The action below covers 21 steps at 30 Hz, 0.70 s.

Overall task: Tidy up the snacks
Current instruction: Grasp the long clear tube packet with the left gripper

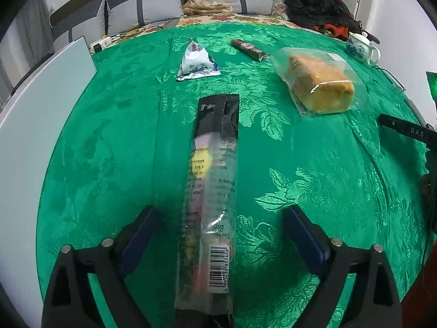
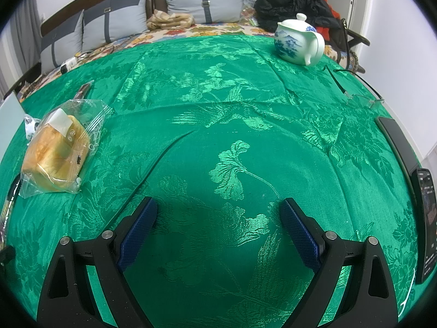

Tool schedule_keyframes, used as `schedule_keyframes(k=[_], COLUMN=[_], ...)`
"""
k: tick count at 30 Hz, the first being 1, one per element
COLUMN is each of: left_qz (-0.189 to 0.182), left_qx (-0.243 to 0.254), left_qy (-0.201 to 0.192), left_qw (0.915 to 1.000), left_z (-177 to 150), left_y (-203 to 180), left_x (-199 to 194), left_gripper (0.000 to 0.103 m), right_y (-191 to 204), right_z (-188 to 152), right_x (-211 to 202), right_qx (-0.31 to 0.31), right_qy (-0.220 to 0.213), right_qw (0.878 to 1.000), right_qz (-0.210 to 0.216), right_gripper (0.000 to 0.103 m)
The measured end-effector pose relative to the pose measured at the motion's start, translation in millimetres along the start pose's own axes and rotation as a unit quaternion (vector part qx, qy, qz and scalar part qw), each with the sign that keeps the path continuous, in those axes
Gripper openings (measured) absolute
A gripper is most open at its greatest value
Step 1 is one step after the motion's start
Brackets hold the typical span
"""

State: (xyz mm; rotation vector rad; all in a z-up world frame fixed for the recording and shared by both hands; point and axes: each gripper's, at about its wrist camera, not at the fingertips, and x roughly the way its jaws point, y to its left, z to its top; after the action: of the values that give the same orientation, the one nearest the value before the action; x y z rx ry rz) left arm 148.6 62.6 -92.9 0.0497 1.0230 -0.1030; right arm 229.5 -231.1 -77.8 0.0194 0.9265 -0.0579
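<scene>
Your left claw [image 1: 218,235] stands wide apart, the long snack packet [image 1: 211,191] lying loose between its pads on the green worktop [image 1: 314,191]. Right claw [image 2: 218,227] gapes empty. Next, probably fetch the bagged bread [image 1: 318,82].

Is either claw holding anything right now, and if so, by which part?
Nothing is held. The left claw stands open astride the long snack packet, pads clear of it. The right claw is open over bare tablecloth.
</scene>
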Motion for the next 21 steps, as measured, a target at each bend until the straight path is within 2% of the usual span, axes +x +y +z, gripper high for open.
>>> schedule_keyframes(k=[2,10,12,14,15,16,17,18,21], left_qz=[0.001,0.002,0.001,-0.001,-0.002,-0.003,-0.006,-0.005,-0.016], left_qx=[-0.006,-0.007,-0.008,-0.007,-0.005,-0.002,0.001,0.003,-0.005], left_qy=[0.0,-0.003,0.0,-0.002,-0.006,-0.012,-0.014,-0.014,-0.012], left_qw=[1.0,1.0,1.0,1.0,1.0,0.9999,0.9999,0.9999,0.9998], left_z=[0,-2,-2,-2,-2,-2,-1,-1,0], left_y=[2,2,3,2,2,0,-1,-2,1], left_x=[1,1,0,-2,-4,-7,-10,-12,-14], left_gripper=[0.101,0.101,0.101,0.094,0.081,0.063,0.053,0.034,0.019], right_y=[1,1,0,0,1,0,0,0,0], right_z=[0,-3,-2,-2,-3,-2,-2,-2,-2], right_x=[-1,-1,0,0,-1,-1,-1,0,-1], right_qx=[0.0,0.001,0.001,0.001,0.001,0.001,0.001,0.001,0.001], right_qy=[0.0,0.0,0.0,0.0,0.0,0.0,0.0,0.0,0.0], right_qw=[1.0,1.0,1.0,1.0,1.0,1.0,1.0,1.0,1.0], right_qz=[-0.001,0.001,0.001,0.001,0.001,0.001,0.001,0.001,0.002], right_gripper=[0.094,0.094,0.094,0.094,0.094,0.094,0.094,0.094,0.094])
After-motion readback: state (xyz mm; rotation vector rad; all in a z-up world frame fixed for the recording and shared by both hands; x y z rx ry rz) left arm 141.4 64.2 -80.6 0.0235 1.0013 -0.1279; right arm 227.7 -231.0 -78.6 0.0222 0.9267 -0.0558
